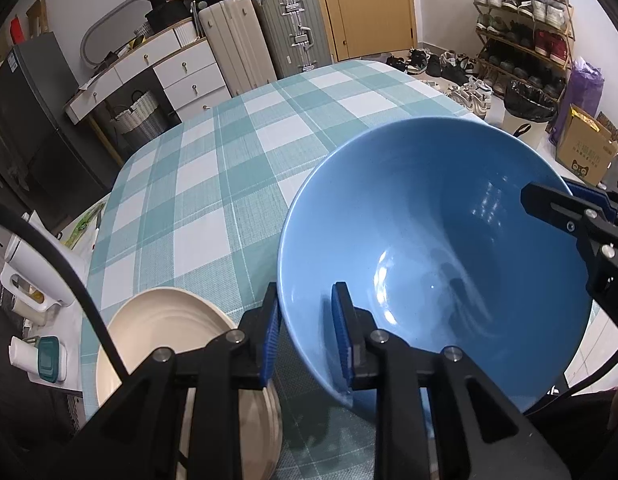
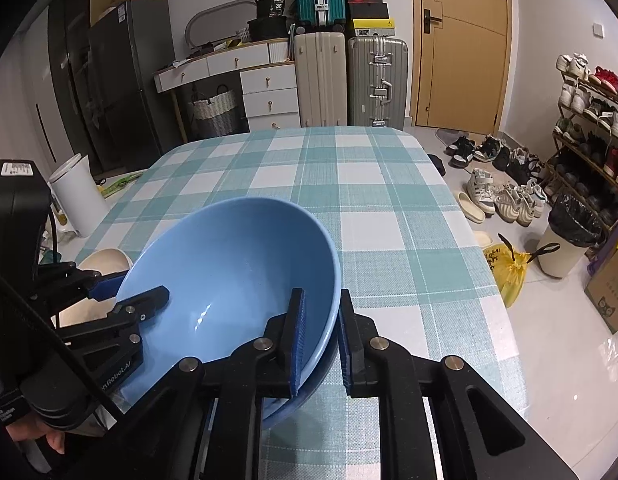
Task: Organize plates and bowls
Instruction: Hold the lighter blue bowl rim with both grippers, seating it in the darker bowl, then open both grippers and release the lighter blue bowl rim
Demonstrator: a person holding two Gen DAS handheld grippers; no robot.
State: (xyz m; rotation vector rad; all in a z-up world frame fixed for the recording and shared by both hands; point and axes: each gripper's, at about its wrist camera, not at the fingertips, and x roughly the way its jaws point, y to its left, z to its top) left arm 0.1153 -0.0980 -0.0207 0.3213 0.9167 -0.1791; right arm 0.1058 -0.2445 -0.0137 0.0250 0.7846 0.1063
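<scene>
I see the blue bowl (image 1: 429, 248) tilted, mouth facing me, its rim pinched by both left gripper (image 1: 305, 336) and right gripper (image 2: 321, 344).

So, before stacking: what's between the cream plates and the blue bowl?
In the left wrist view, just the left tool's outer finger and a strip of checked cloth.

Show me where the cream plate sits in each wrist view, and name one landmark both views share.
Left wrist view: cream plate at lower left, partly behind the left claw.
Right wrist view: cream plate at mid left edge, mostly hidden behind the blue bowl.
Shared landmark: the grey suitcase beside the door.
</scene>
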